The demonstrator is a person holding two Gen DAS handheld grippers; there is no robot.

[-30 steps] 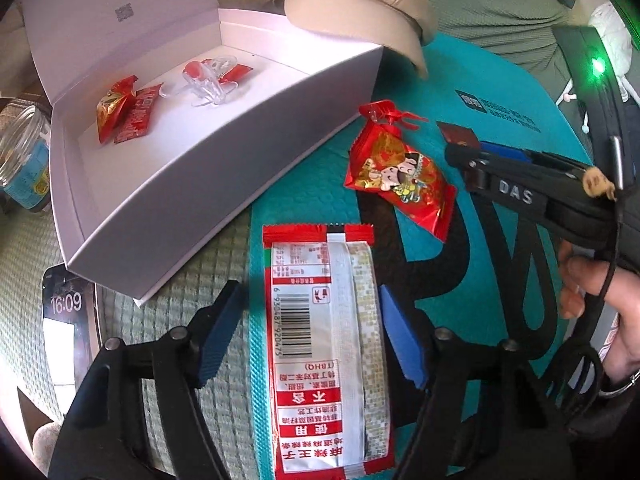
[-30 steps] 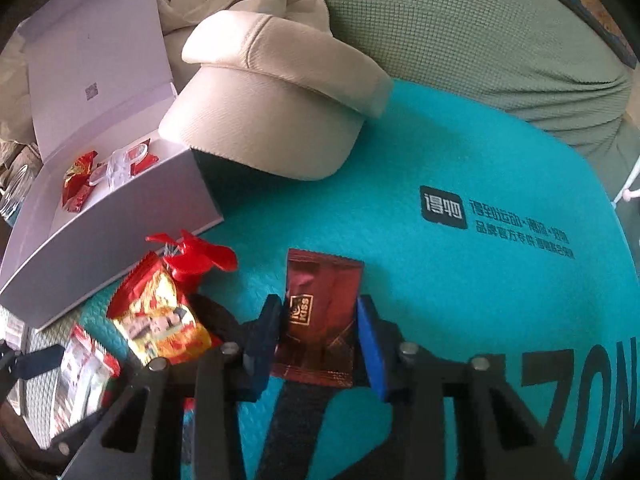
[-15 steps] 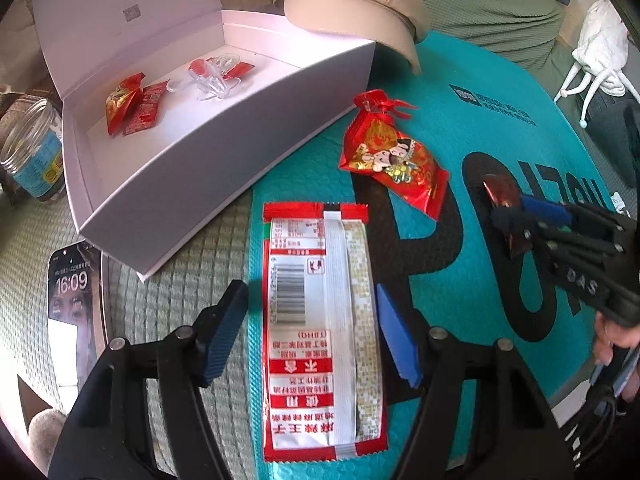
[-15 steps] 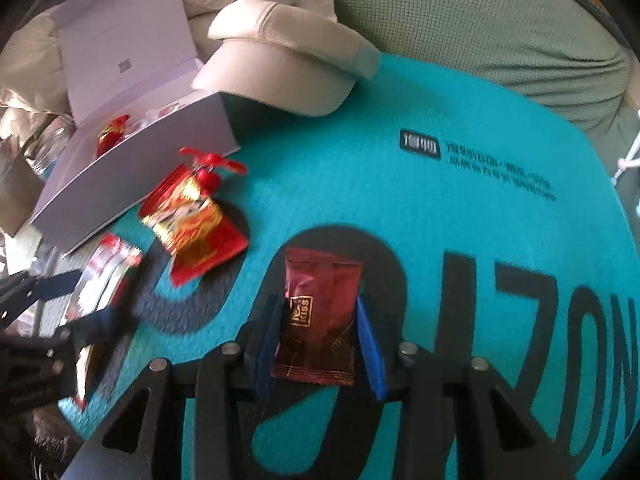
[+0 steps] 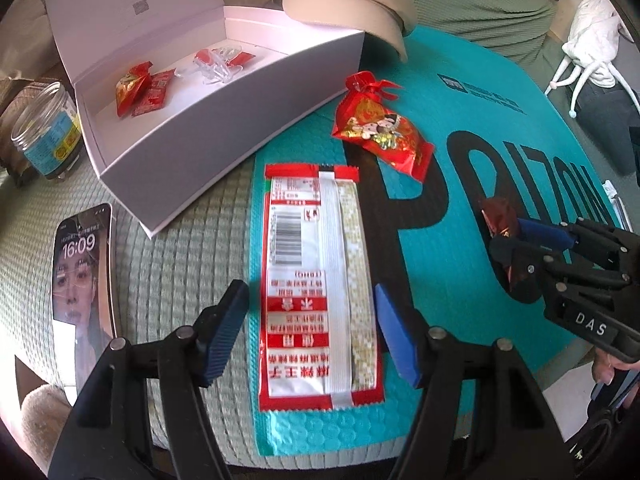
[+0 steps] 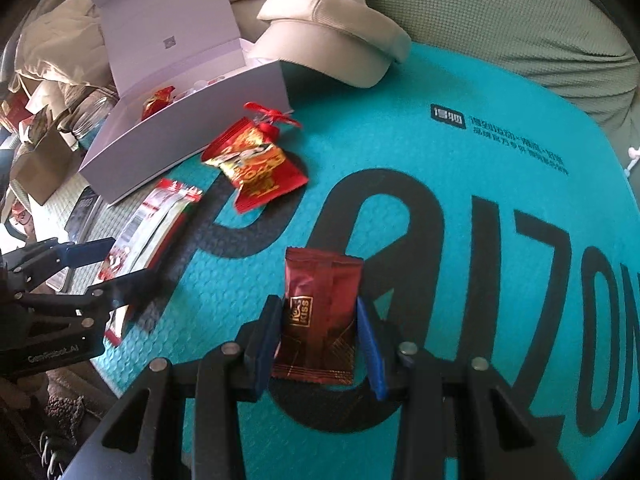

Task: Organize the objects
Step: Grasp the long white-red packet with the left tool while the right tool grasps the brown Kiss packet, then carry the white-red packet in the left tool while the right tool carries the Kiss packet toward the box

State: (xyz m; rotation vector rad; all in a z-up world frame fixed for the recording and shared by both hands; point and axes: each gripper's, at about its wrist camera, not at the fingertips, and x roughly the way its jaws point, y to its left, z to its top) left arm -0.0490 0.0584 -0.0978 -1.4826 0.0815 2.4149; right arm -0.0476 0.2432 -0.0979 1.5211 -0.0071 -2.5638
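Left wrist view looks down along the left tongs (image 5: 310, 334), whose blue pads stand apart on either side of a long red-and-white snack packet (image 5: 316, 292). That packet lies flat on the near left part of a teal padded mailer (image 5: 448, 264), which is spread over a green quilted cover (image 5: 180, 264); whether a bed or a sofa is under it I cannot tell. The packet's long axis runs straight away from the tongs, in line with the fingers, so the pads face its two long edges. The right pad sits just beside its edge, the left pad a little off; neither presses on it.

Beyond the packet's far end and to the left stands the open white box (image 5: 224, 120), its near wall just beside the mailer's left edge, with a few red sweets (image 5: 140, 90) already inside. A red gift pouch (image 5: 380, 132) lies between the packet and the mailer's far edge, near the box's right corner.

Right wrist view shows the right tongs (image 6: 318, 338) clamped on a dark red chocolate sachet (image 6: 320, 312), held above the mailer's middle, well apart from the box. The left hand is judged the nearer to the box.
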